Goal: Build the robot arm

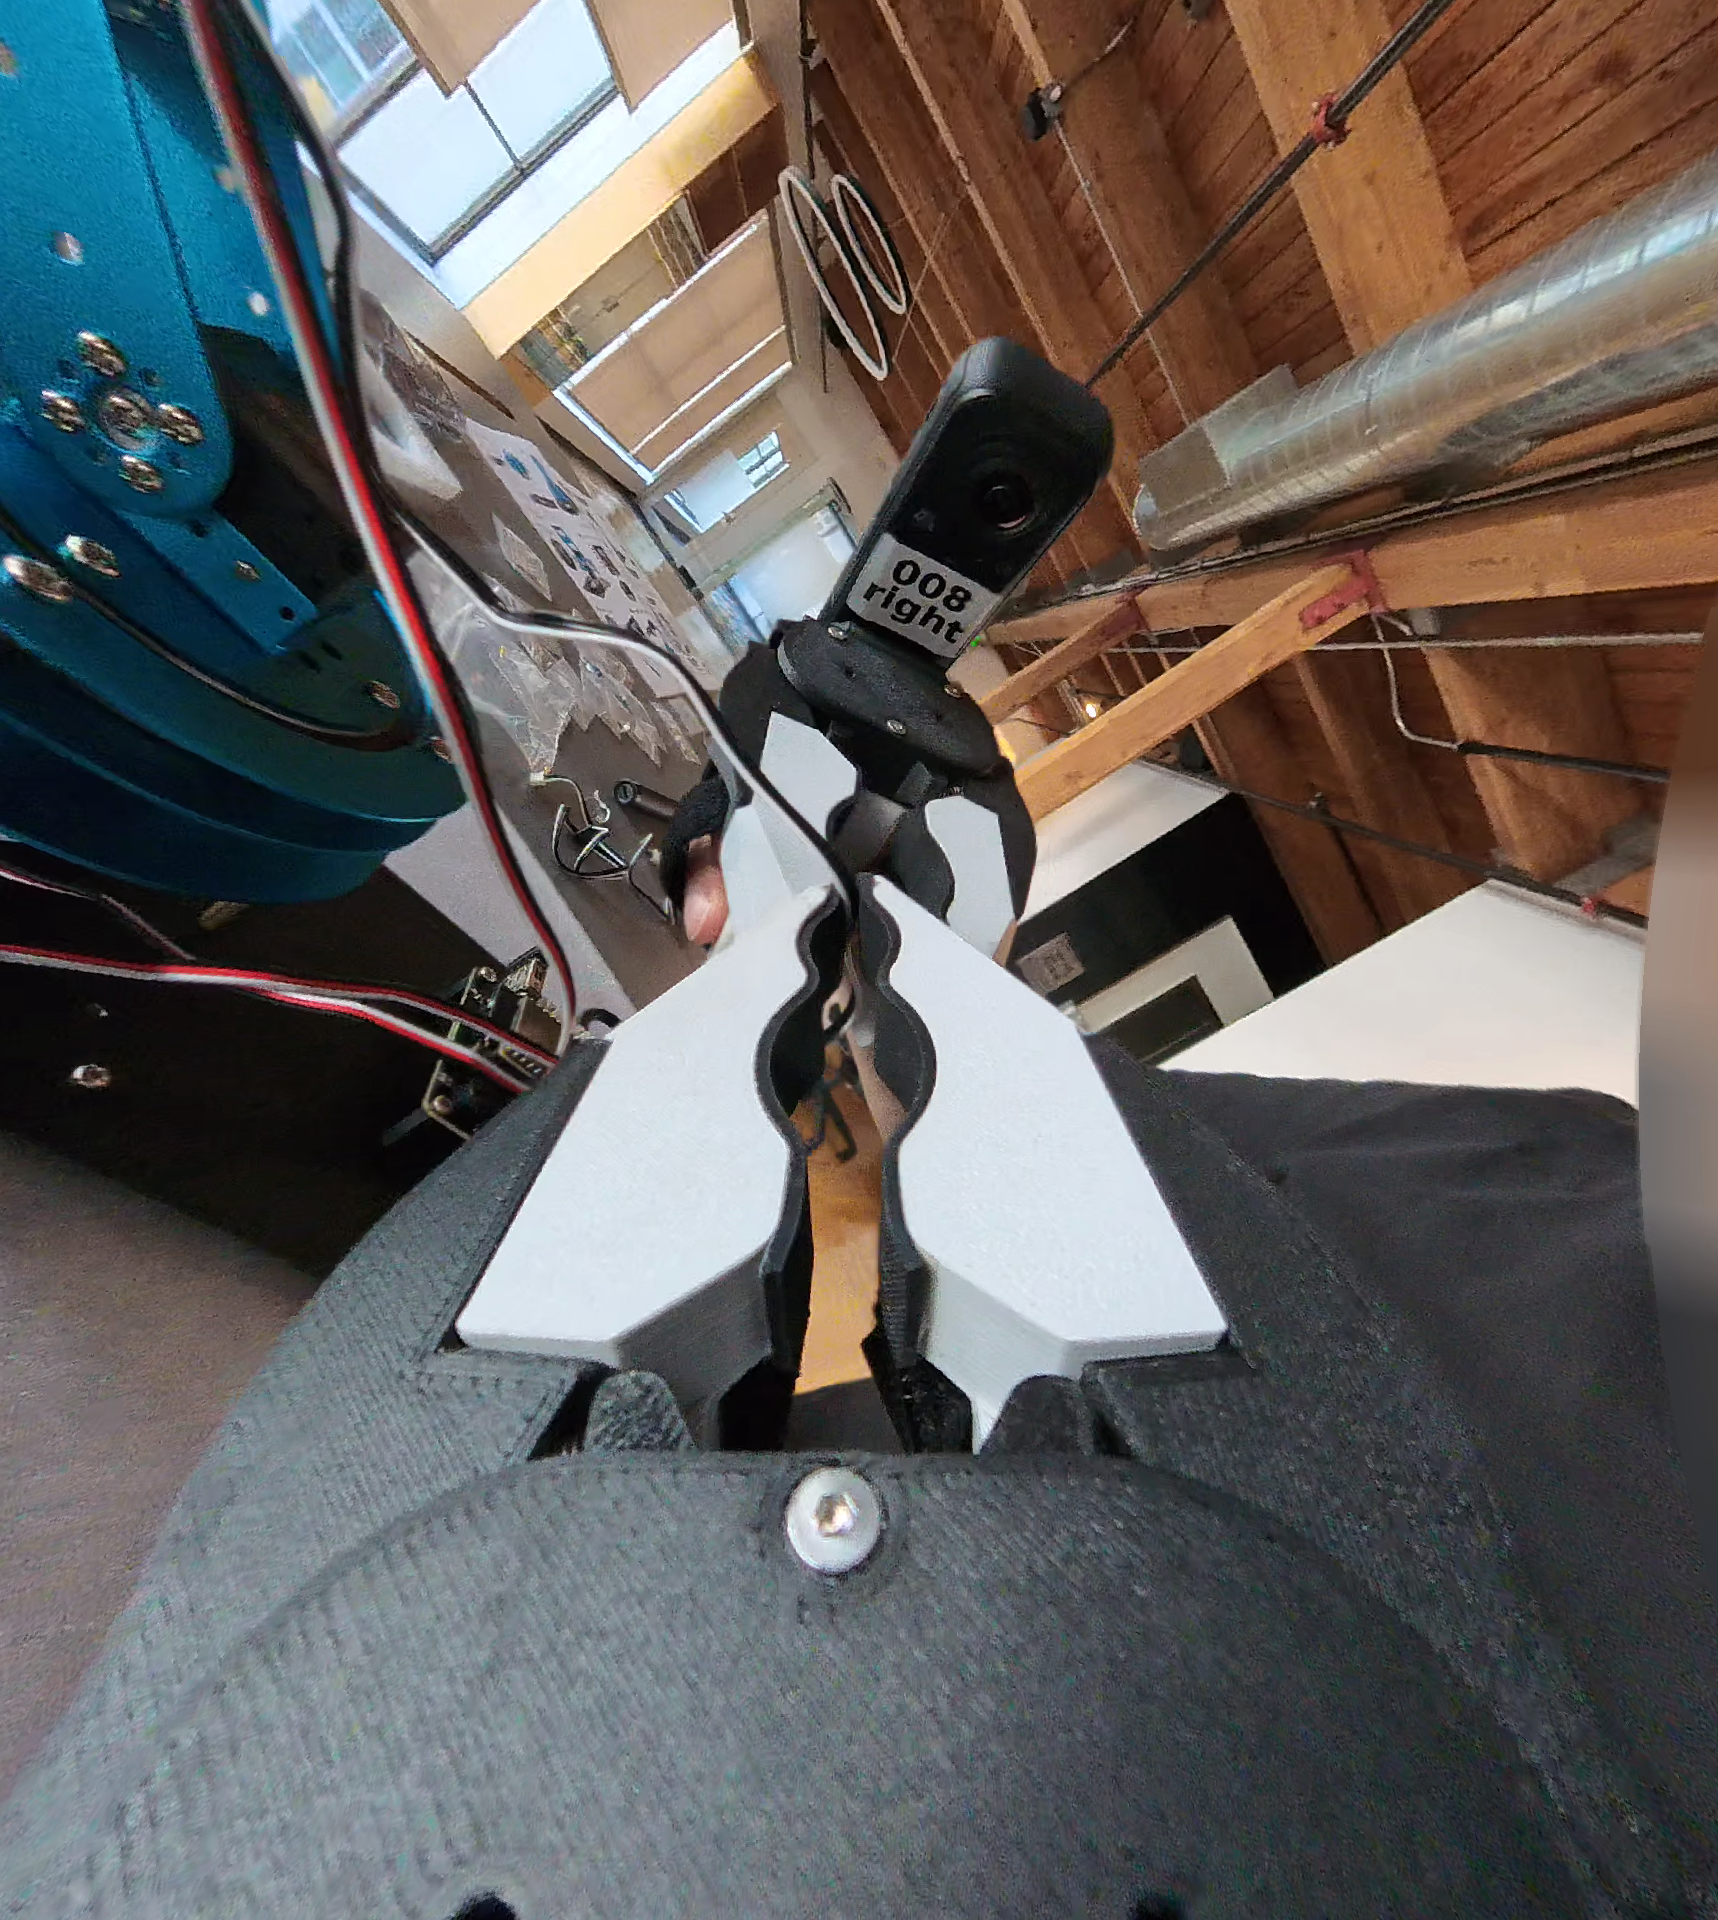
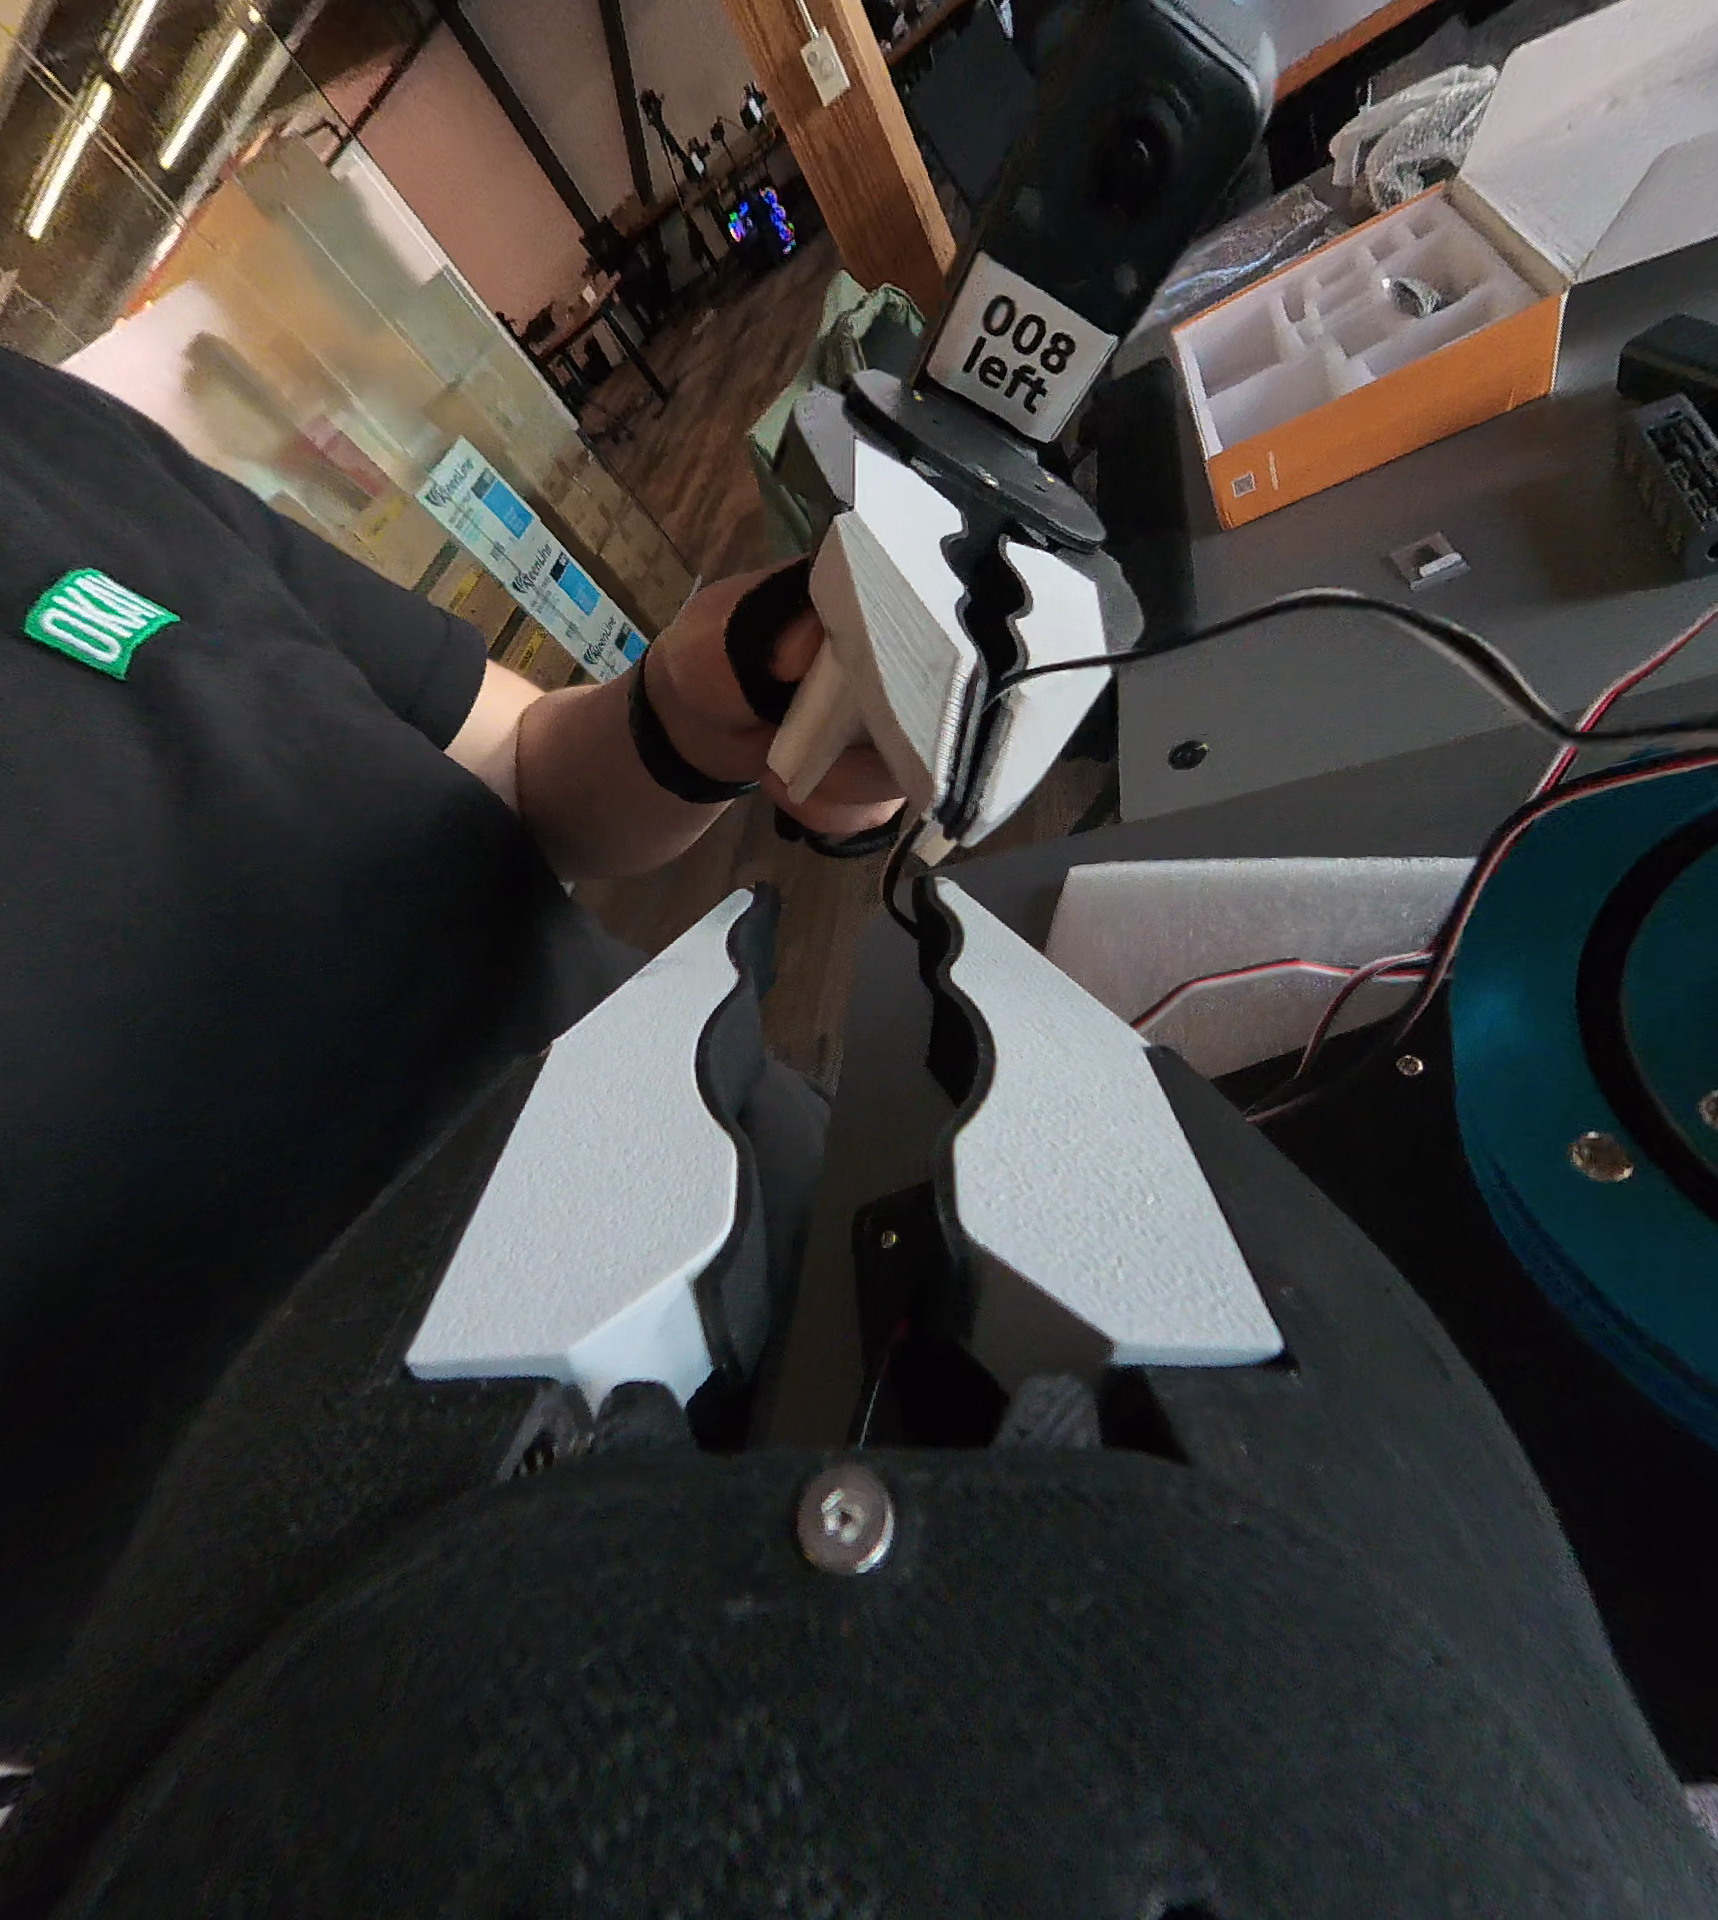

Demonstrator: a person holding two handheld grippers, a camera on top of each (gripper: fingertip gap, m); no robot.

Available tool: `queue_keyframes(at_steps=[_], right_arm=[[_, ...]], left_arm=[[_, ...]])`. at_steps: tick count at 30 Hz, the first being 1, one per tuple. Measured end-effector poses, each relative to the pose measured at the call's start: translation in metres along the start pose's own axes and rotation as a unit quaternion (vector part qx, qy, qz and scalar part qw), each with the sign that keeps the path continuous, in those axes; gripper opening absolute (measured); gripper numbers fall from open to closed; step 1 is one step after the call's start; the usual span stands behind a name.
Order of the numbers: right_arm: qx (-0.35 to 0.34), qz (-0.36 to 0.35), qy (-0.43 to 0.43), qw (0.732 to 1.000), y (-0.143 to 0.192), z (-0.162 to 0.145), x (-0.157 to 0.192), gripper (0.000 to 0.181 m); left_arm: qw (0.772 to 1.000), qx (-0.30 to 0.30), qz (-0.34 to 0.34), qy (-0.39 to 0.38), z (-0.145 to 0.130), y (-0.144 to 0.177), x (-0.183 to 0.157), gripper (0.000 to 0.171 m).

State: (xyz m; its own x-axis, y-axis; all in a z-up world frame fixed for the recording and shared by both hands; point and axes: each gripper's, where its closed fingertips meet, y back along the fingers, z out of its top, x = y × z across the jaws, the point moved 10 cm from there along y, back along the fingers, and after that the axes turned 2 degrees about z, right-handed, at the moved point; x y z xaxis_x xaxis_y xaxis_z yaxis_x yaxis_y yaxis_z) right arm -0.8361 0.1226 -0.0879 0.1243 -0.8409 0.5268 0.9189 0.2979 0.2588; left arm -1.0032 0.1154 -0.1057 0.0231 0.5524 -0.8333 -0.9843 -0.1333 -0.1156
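Wooden ceiling planks, beams and a silver duct (image 1: 1457, 343) fill the tilted left wrist view, with a dark work surface (image 1: 211, 1122) at lower left. Your left gripper (image 1: 850, 906) has its fingers drawn nearly together, pinching a thin wire (image 1: 689, 675) at the tips. That wire runs back toward the blue metal machine (image 1: 107, 416), which crowds the upper left. Just beyond, your right gripper (image 1: 896, 831) faces you with its fingers spread, your hand (image 1: 699, 894) behind it.

Grey tabletop (image 2: 1457, 582) and a glass partition (image 2: 315, 364) frame the right wrist view. Your right gripper (image 2: 844, 904) is partly open and grips nothing, though the wire (image 2: 1354, 613) hangs just beside its right finger. Your left gripper (image 2: 943, 836) clamps the wire's end directly ahead, held in your hand (image 2: 730, 707). An orange box (image 2: 1354, 436) with white foam sits on the table; the blue metal machine (image 2: 1665, 1039) stands at right. Your black shirt (image 2: 159, 935) blocks the left side.
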Motion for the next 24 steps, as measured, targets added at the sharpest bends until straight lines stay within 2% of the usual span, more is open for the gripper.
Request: queue_keyframes(at_steps=[6,13,16,19,24], right_arm=[[-0.04,-0.031,0.022,0.999,0.036,-0.014,0.011,0.045],[-0.088,-0.04,0.009,0.995,0.071,-0.026,0.013,0.045],[-0.08,-0.045,0.03,0.995,0.07,-0.024,0.011,0.043],[-0.051,-0.066,0.089,0.993,0.062,-0.017,0.015,0.041],[0.006,-0.154,0.209,0.966,0.041,-0.007,0.022,0.037]], left_arm=[[0.999,-0.046,0.005,-0.005,-0.012,-0.003,-0.016,0.0],[0.995,-0.092,0.027,-0.003,-0.014,0.001,-0.029,0.0],[0.995,-0.092,0.035,0.004,-0.013,0.0,-0.032,0.0],[0.996,-0.083,0.036,0.004,-0.011,-0.003,-0.036,0.0],[0.997,-0.065,0.026,0.008,-0.005,-0.005,-0.034,0.0]])
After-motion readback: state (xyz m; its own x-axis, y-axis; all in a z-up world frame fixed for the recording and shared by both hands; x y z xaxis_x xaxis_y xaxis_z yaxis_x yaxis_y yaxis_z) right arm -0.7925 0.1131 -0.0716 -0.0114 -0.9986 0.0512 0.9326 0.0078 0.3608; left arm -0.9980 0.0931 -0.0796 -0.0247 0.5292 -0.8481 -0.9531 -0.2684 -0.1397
